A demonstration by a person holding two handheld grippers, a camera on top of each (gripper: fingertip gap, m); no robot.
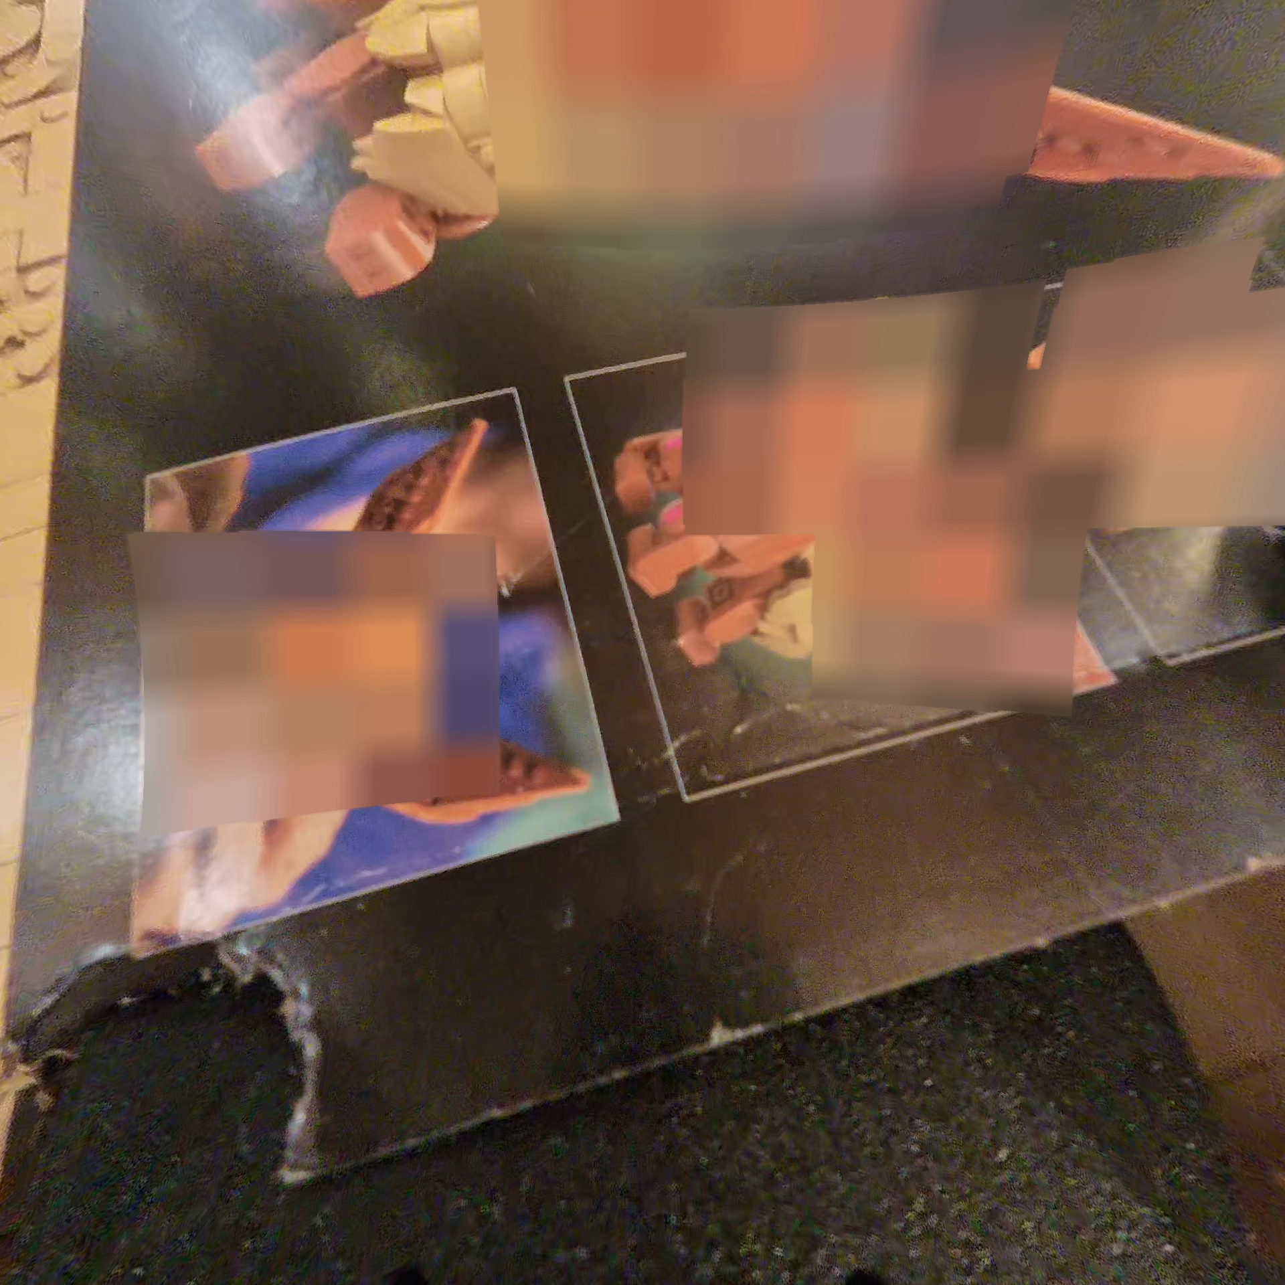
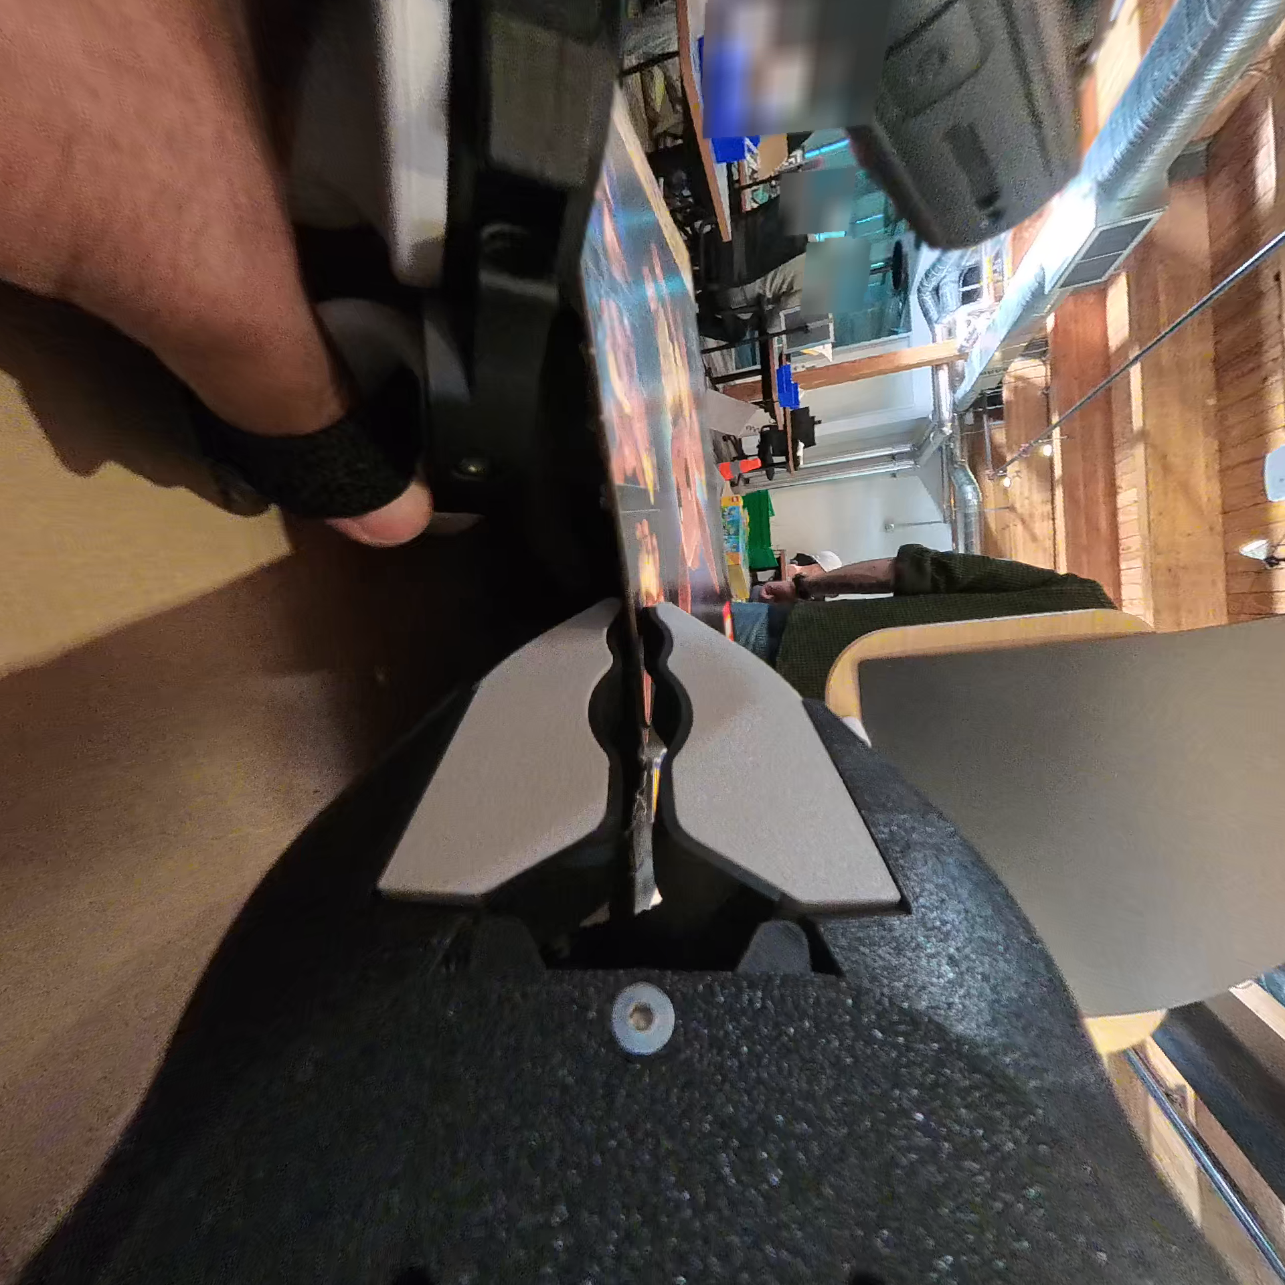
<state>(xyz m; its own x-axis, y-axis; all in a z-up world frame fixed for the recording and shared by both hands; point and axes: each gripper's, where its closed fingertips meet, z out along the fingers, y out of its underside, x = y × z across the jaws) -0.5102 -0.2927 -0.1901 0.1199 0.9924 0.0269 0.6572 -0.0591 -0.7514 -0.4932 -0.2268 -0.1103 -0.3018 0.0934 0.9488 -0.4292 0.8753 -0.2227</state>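
A black cardboard panel (image 1: 626,939) printed with pictures of brick-built models fills the left wrist view, face on. Its lower left corner (image 1: 292,1029) is torn. It covers the place where my left gripper's fingers would show, so only the black body (image 1: 765,1182) is seen below it. In the right wrist view the same panel (image 2: 626,417) stands edge-on. My right gripper (image 2: 636,612) is shut on its near edge, with the grey pads (image 2: 528,751) pressed on both sides. A hand (image 2: 174,243) holds the left gripper (image 2: 500,313) against the panel's far part.
A light wooden surface (image 1: 28,487) lies left of the panel and also shows in the right wrist view (image 2: 139,765). A grey board with a plywood rim (image 2: 1078,799) is at the right. Behind it are a person's green sleeve (image 2: 973,577), shelves, ducts and a brick wall (image 2: 1182,348). There is about 11 cm between the tips of the two grippers.
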